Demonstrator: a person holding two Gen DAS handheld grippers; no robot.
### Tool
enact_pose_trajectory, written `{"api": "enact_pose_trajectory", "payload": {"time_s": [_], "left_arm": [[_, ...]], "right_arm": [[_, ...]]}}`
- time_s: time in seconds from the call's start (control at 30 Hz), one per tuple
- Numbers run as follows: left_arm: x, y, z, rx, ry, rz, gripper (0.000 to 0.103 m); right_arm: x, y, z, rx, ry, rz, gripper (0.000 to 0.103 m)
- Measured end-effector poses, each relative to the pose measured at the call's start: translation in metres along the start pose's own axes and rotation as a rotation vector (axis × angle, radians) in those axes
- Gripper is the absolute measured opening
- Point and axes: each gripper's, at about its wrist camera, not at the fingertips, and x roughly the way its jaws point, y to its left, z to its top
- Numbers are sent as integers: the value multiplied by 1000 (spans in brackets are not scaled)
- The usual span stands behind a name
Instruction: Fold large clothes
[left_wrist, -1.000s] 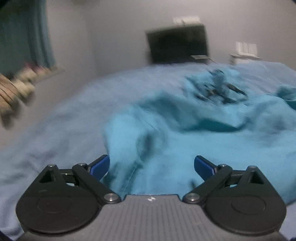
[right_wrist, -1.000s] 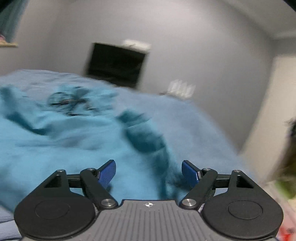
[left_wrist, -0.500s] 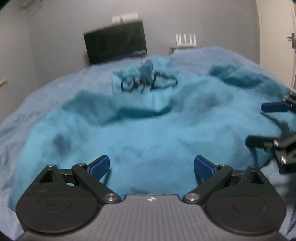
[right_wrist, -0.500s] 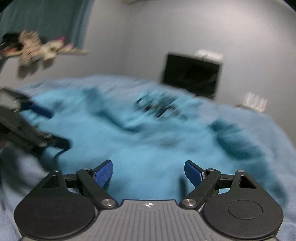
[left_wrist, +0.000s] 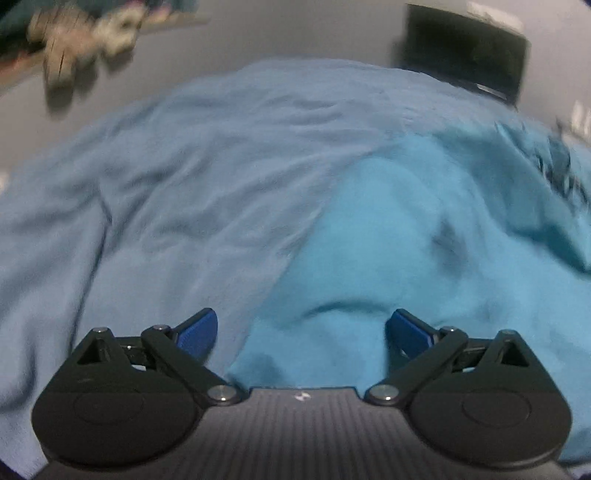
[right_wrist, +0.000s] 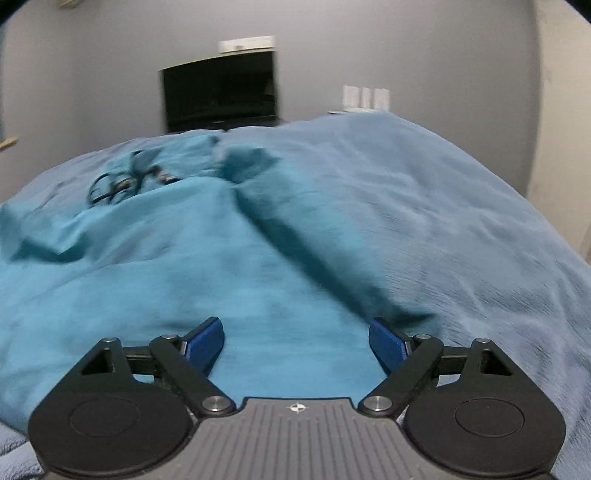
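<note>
Half a second ago the left wrist view faced the dark screen across the whole teal garment, with the other tongs at its right edge; now it has swung so that blurred soft toys (left_wrist: 74, 48) fill the upper left, the pale blue bedspread (left_wrist: 177, 206) takes the left and centre, and the teal garment (left_wrist: 424, 251) lies only in the right half, its lower corner between the spread blue pads of the left tongs (left_wrist: 301, 334), which pinch nothing. The dark screen (left_wrist: 465, 55) sits at upper right. The right wrist view has lost the toys and the other tongs it showed before; the garment (right_wrist: 155, 273) covers its left and centre on the bed, the black printed mark (right_wrist: 122, 181) at upper left. The right tongs (right_wrist: 297, 341) stand wide over the cloth, gripping nothing. Only this view shows the bedspread (right_wrist: 461, 229) bare on the right, and a pale door edge (right_wrist: 565, 110) beyond.
</note>
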Motion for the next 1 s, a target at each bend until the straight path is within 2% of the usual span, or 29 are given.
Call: {"api": "enact_pose_trajectory", "payload": {"time_s": [0.07,0.17,0.23,0.3,0.4,0.47,0.53,0.63,0.77,0.9,1.0], "left_arm": [[-4,6,4,-30,1,3,101],[-20,5,6,-7,-39,52,101],[-32,9,5,-42,-41,20,101],[-50,12,3,-108,-40,-67,101],[-66,11,-3,-152,-35,-168,101],[-71,10,-7,-166,5,-209,101],[-66,9,-12,-207,78,-251,101],[-58,13,-16,-275,143,-284,101],[-38,11,-20,-299,207,-298,101],[-15,13,-18,-328,180,-342,101],[-3,9,-12,-305,134,-334,100]], "right_arm": [[0,-8,0,42,3,-20,85],[-2,-23,1,116,14,-82,85],[-8,-33,3,178,32,-106,86],[-22,-42,1,224,31,-48,87],[-46,-44,-3,254,37,24,89],[-54,-41,-5,292,76,83,89],[-58,-41,-9,349,134,154,89],[-51,-37,-14,406,220,223,89],[-37,-32,-22,431,277,272,89],[-26,-33,-29,460,251,306,89],[-11,-42,-30,513,222,328,92]]}}
